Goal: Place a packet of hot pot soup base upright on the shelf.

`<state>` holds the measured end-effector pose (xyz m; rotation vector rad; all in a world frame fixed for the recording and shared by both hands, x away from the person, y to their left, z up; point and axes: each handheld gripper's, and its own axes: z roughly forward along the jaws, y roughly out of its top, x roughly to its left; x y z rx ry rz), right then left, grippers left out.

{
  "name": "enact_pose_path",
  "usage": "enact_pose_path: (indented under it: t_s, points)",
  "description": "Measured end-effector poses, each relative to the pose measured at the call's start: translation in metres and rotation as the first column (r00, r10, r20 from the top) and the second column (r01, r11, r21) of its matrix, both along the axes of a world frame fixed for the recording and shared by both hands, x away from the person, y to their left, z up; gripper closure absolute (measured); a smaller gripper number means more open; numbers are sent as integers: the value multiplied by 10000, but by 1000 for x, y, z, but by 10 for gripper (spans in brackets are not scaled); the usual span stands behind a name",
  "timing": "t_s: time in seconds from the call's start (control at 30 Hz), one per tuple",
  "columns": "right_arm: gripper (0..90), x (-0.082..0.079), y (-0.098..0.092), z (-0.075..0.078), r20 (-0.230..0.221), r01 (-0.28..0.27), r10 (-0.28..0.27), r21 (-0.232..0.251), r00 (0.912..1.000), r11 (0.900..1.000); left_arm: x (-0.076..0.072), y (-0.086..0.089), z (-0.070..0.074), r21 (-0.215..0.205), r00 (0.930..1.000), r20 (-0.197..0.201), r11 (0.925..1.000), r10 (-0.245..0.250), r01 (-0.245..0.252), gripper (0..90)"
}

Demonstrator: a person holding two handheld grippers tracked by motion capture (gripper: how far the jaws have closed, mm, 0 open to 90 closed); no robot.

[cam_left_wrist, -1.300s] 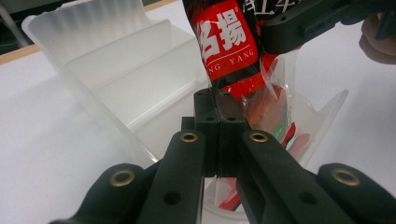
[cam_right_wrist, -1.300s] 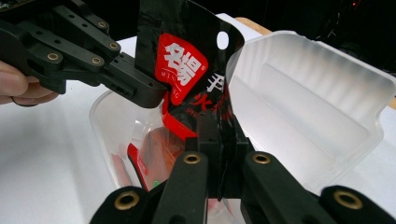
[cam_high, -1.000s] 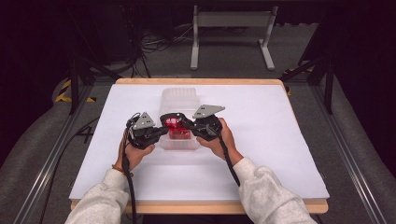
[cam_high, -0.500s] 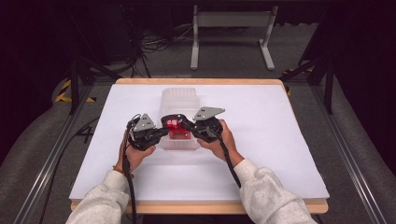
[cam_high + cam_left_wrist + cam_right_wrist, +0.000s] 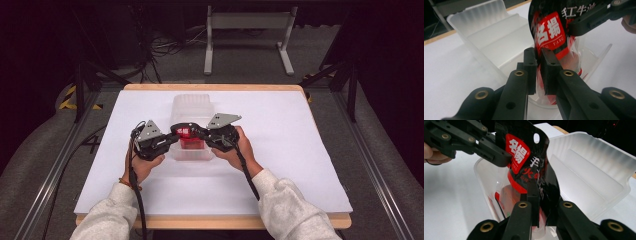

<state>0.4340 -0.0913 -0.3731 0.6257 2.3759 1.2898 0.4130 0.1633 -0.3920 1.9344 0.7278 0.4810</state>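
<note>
Near the middle of the white table (image 5: 300,150), seen from the high view, a clear plastic container (image 5: 192,107) lies open with its lid folded back toward the far edge. Both hands meet over its near half. The left gripper (image 5: 176,134) comes in from the left side and the right gripper (image 5: 200,133) from the right, their tips close together above the tray. Between them sits a red and black packet (image 5: 187,134), held over the container's near compartment. The left hand (image 5: 140,165) and the right hand (image 5: 240,150) wrap the gripper bodies, pale grey sleeves reaching back to the near edge.

From the left gripper view, the left gripper (image 5: 539,63) has its jaws closed on the lower part of the packet (image 5: 552,35), the film pinched flat between the two pads. The packet stands upright, red label with white characters facing the camera, its clear lower end dipping inside the container (image 5: 499,42). The right gripper (image 5: 589,21) clamps the packet's upper right side.

From the right gripper view, the right gripper (image 5: 544,195) is closed on the packet (image 5: 529,162), black film squeezed between its jaws. The left gripper (image 5: 496,153) grips the packet's upper left edge beside the red label. The container (image 5: 589,170) lies below and behind, its ribbed lid open toward the far edge.
</note>
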Motion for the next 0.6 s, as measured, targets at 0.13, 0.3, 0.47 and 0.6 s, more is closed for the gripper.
enact_pose_path:
  t_s: [0.13, 0.3, 0.47, 0.6]
  points:
    - [802, -1, -1, 4, 82, 110, -110, 45, 9999, 9999, -3, 3, 5, -125, 9996, 256, 9998, 151, -148, 824]
    - [761, -3, -4, 13, 339, 200, -201, 45, 9992, 9998, -10, 10, 13, -351, 9967, 649, 9983, 496, -474, 790]
    - [730, -7, -14, 25, 641, 335, -343, 139, 9974, 9993, -21, 22, 16, -483, 9934, 894, 9965, 720, -679, 730]
    - [722, -10, -21, 31, 840, 421, -420, 13, 9956, 9991, -29, 26, 15, -202, 9905, 1099, 9965, 830, -813, 657]
